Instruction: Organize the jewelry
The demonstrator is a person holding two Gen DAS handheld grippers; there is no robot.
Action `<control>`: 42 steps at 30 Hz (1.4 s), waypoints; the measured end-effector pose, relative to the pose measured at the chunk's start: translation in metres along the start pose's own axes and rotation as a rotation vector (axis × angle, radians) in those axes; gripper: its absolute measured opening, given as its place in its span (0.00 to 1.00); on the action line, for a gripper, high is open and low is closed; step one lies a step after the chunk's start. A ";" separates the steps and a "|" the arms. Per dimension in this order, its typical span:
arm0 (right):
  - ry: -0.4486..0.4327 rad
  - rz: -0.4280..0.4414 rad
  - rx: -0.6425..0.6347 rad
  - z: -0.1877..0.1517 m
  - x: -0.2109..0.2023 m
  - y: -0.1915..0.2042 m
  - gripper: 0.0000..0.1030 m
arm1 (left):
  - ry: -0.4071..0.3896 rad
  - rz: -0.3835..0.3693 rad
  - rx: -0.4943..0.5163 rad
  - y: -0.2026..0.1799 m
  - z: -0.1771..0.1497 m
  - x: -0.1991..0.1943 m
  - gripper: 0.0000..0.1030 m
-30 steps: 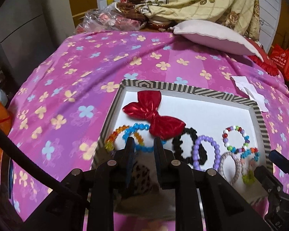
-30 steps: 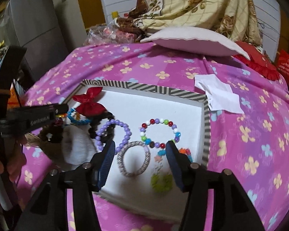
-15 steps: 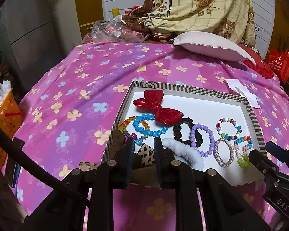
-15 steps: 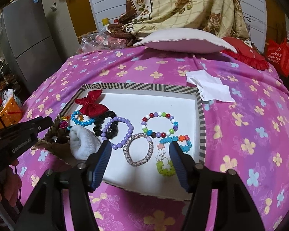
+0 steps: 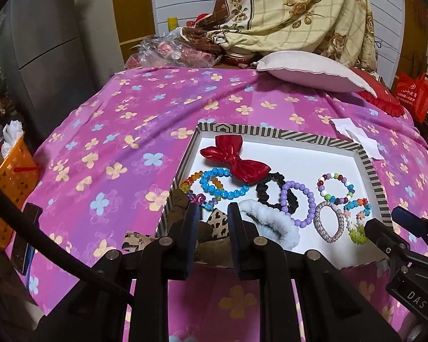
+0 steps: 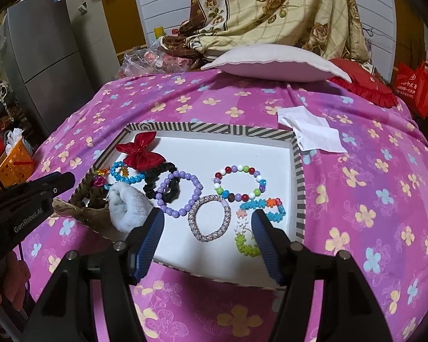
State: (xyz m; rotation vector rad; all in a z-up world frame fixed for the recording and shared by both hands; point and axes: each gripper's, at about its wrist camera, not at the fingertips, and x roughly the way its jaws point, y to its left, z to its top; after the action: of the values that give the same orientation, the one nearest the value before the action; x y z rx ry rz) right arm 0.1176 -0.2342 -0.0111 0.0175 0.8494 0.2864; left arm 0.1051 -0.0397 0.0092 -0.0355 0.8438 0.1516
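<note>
Your jewelry, a red bow, blue bead bracelet, purple bead bracelet and silver woven bangle among it, lies in the white striped-rim tray on the bed's pink flowered sheet, with a pale pillow, a floral blanket and a grey fridge behind. Since a second ago you have pulled both tools back from the tray, so more bed shows. Your left tongs are nearly together holding nothing, your right tongs are wide apart, and "GenRobot.AI" reads on the left tool in the right view.
</note>
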 end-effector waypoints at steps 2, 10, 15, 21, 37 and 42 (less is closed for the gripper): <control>0.004 -0.005 0.003 -0.001 -0.001 0.001 0.65 | 0.001 0.000 0.002 0.000 0.000 0.000 0.40; 0.009 -0.007 0.001 -0.003 -0.003 0.002 0.65 | 0.004 0.001 0.000 0.000 -0.002 -0.001 0.40; 0.010 -0.004 0.002 -0.004 -0.003 0.001 0.66 | 0.005 0.000 0.001 0.000 -0.002 -0.001 0.40; 0.013 -0.004 -0.001 -0.004 -0.003 0.002 0.66 | 0.005 0.001 0.001 0.001 -0.002 -0.002 0.40; 0.014 -0.003 0.000 -0.004 -0.003 0.003 0.67 | 0.005 0.007 0.000 0.001 -0.003 -0.003 0.40; 0.016 -0.003 -0.001 -0.004 -0.002 0.004 0.67 | 0.008 0.006 0.000 0.002 -0.003 -0.003 0.40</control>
State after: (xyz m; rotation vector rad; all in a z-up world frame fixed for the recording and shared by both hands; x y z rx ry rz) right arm 0.1123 -0.2313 -0.0114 0.0130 0.8655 0.2843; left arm 0.1001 -0.0384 0.0097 -0.0337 0.8523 0.1572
